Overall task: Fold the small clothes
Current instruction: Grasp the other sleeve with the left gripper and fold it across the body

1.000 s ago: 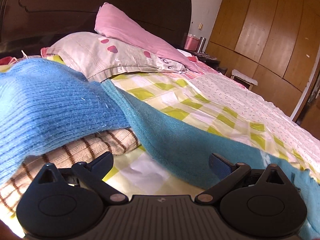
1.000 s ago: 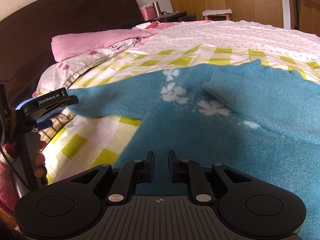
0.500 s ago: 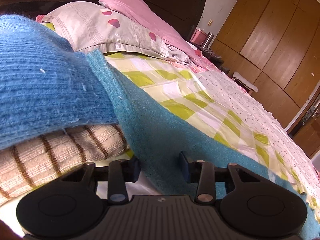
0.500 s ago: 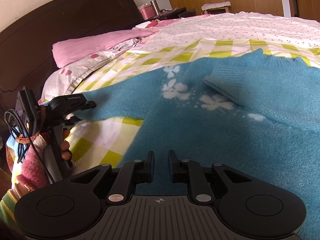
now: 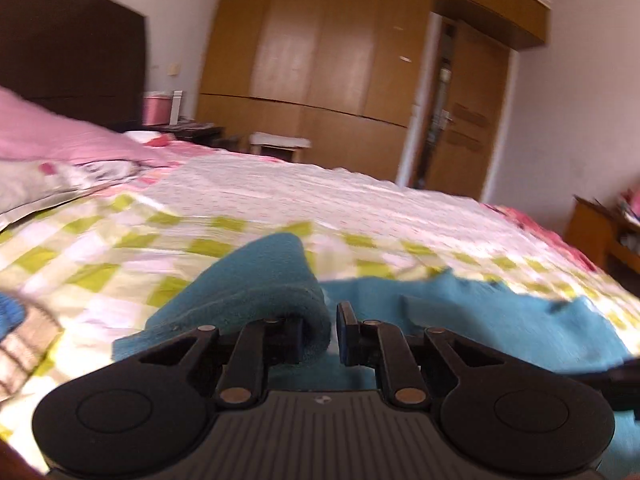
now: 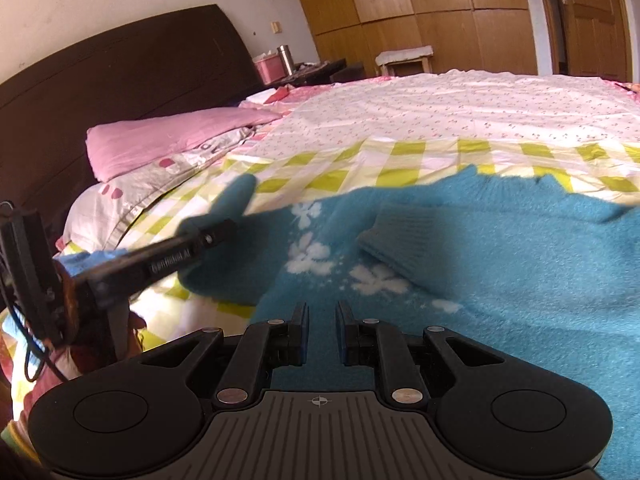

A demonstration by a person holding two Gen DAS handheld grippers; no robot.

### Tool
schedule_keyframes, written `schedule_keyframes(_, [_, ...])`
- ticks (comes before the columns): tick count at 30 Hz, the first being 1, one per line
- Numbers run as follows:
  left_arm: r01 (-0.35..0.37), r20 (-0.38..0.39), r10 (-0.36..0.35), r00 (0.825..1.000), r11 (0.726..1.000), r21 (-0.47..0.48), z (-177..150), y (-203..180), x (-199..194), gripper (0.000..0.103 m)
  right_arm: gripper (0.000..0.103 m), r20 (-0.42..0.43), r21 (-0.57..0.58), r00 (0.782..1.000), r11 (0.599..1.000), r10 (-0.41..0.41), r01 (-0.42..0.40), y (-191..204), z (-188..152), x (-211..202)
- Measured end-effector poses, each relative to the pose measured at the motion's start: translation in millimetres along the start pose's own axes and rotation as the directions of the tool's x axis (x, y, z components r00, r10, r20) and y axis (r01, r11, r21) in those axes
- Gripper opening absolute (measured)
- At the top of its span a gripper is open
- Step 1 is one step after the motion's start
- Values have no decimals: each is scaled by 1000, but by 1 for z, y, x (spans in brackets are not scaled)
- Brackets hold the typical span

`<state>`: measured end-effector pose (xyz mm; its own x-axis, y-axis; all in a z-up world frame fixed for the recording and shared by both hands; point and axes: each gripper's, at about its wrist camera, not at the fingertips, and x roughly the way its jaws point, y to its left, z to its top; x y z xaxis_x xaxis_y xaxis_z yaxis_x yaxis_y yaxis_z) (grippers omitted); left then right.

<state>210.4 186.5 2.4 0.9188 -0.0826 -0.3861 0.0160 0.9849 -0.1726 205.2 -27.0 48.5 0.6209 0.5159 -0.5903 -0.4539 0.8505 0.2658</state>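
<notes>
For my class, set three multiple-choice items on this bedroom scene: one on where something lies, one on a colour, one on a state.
1. The fuzzy teal knitted sweater lies on: A the yellow-green checked bed sheet; B a chair; C the floor.
2. The flower pattern on the sweater is: A pink; B white; C black.
3. The sleeve at the left gripper is: A lying flat; B rolled tight; C lifted off the sheet.
Key: 1 A, checks show around it. 2 B, the flowers stand pale on teal. 3 C, the left gripper's closing jaws have the sleeve between them, raised above the sheet.
</notes>
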Motion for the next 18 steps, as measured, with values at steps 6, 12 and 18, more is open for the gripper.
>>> schedule_keyframes(6, [78, -107, -46, 993, 943, 323, -34, -75, 6, 32, 17, 14, 50, 998, 996, -68, 68, -31, 10, -15])
schedule_keyframes(12, [110, -122, -77, 990, 949, 295, -34, -77, 0, 37, 21, -35, -39, 999, 999, 7, -8, -14, 39, 13])
schedule_keyframes(18, [129, -133, -97, 986, 958, 256, -35, -66, 0, 37, 45, -82, -66, 994, 995, 75, -81, 12, 54, 49])
